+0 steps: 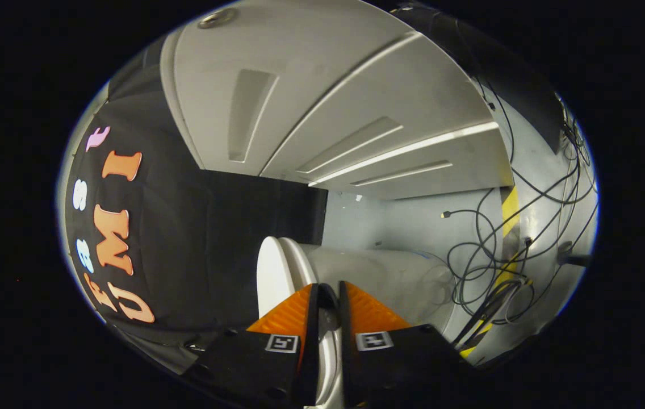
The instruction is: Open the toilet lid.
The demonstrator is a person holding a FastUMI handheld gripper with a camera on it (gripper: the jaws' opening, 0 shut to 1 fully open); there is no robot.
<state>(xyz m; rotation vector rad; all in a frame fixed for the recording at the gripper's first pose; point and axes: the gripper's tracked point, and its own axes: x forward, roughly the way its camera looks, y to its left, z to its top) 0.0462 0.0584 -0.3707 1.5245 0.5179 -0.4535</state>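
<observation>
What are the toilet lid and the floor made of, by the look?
White toilet lid, its edge between the fingers of the hand-held gripper: probably hard moulded plastic, smooth and slightly glossy, with a soft sheen along the rim. Pale grey floor under the black cables: smooth, looks painted or vinyl, evenly matte; can't tell which.

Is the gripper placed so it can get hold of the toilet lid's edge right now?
Probably yes. The gripper already has its fingers close together with the white toilet lid edge running between them, and nothing blocks it. Whether both fingers actually press on the lid is unclear.
</observation>
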